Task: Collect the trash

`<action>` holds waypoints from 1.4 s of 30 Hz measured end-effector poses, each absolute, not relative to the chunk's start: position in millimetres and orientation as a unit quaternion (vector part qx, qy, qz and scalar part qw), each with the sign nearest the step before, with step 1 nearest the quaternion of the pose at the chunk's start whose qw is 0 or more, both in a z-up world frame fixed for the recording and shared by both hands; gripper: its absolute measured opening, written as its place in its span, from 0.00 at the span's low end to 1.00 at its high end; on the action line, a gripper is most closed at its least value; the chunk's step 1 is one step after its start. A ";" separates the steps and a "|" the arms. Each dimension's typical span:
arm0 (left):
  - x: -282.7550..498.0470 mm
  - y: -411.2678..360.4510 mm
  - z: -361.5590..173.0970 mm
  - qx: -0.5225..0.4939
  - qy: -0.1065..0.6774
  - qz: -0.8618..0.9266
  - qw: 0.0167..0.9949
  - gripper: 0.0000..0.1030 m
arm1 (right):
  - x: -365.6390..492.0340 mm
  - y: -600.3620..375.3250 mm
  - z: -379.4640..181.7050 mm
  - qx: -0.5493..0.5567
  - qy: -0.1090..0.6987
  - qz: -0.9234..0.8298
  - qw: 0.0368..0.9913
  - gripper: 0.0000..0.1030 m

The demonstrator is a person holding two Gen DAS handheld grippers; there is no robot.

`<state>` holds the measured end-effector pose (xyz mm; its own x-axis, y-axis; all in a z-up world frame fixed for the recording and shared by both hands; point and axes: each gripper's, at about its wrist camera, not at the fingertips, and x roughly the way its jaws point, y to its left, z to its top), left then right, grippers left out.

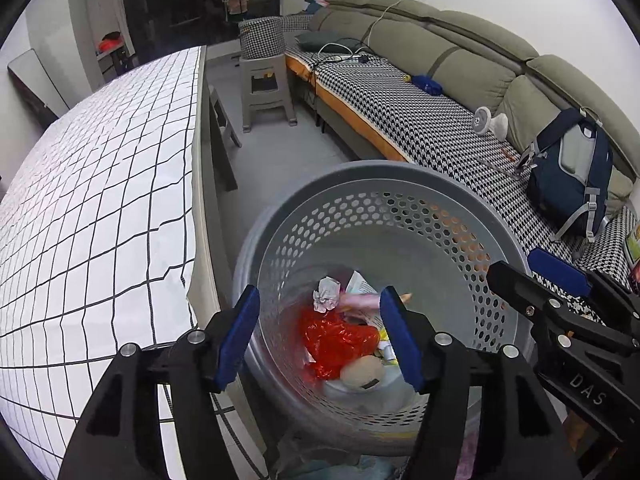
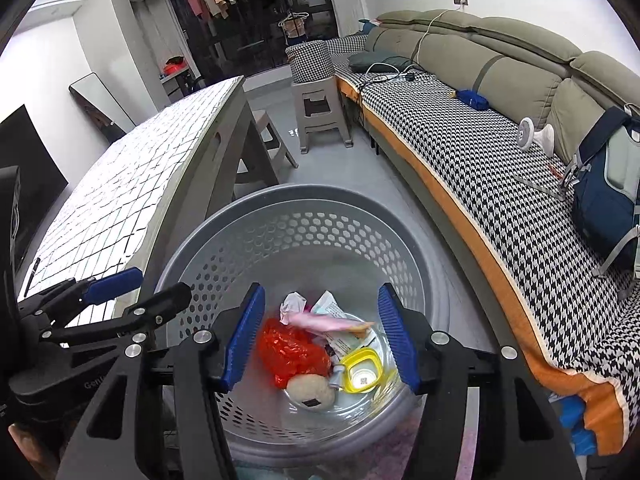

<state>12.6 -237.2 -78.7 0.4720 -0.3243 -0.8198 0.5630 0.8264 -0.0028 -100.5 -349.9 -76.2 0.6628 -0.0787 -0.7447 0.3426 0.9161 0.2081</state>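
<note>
Directly over the grey perforated bin (image 2: 304, 216), both grippers hang with their blue pads spread wide and nothing between them: the right gripper (image 2: 320, 336) and the left gripper (image 1: 320, 336) are released and empty, side by side above the opening. Down at the bottom of the bin lies the collected trash: a red plastic bag (image 2: 292, 350), a crumpled white paper (image 2: 292, 305), a pink wrapper (image 2: 324, 322), a beige rounded lump (image 2: 311, 394) and a yellow-rimmed lid or small tub (image 2: 362, 372), all heaped together and touching. Judging from this, a drop into the bin looks finished, and the step in hand is the turn toward whatever rubbish is left. To the left, just beside the bin, stands a table under a white grid-patterned cloth (image 1: 92, 200); its visible top shows no loose litter, though the near edge is hidden. Farther off, on the houndstooth sofa cover (image 2: 460, 152), lie a blue backpack (image 1: 572, 176), a small white fan (image 1: 490, 120) and cables, which seem belongings, not trash. The next move calls for lifting clear of the rim and searching the table or floor.
</note>
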 end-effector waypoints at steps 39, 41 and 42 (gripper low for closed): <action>3.9 -221.2 -60.3 0.135 0.414 -0.223 0.872 0.93 | -117.6 -348.9 -64.2 0.172 0.374 -0.137 0.901 0.68; 4.3 -220.7 -60.3 0.135 0.415 -0.221 0.872 0.94 | -117.9 -348.7 -63.9 0.171 0.374 -0.138 0.901 0.68; 4.5 -221.4 -60.3 0.135 0.416 -0.219 0.872 0.94 | -118.4 -348.8 -63.6 0.172 0.374 -0.138 0.901 0.68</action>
